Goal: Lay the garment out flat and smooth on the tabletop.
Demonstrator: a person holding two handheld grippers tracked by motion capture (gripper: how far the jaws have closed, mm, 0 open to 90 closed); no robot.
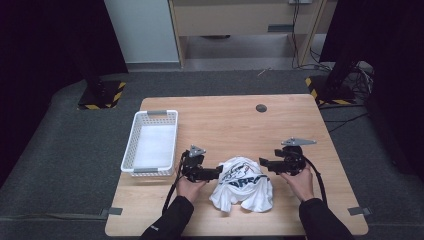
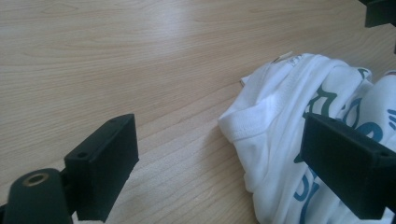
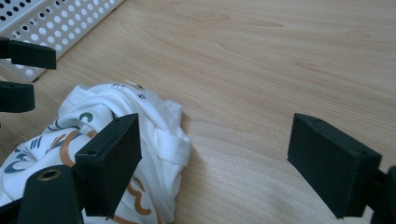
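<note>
A crumpled white T-shirt (image 1: 243, 183) with a blue and orange print lies bunched on the wooden table (image 1: 225, 120) near its front edge. My left gripper (image 1: 216, 172) is at the shirt's left side, open, with the shirt's hem (image 2: 266, 121) between and beyond its jaws. My right gripper (image 1: 263, 163) is at the shirt's upper right, open; the cloth (image 3: 159, 135) lies by its left jaw and bare wood fills the gap. Neither gripper holds anything.
A white perforated basket (image 1: 150, 142) stands at the table's left, empty, and its wall (image 3: 56, 23) is seen beyond the shirt. A dark round hole (image 1: 261, 108) marks the far side of the table. Bare wood stretches behind the shirt.
</note>
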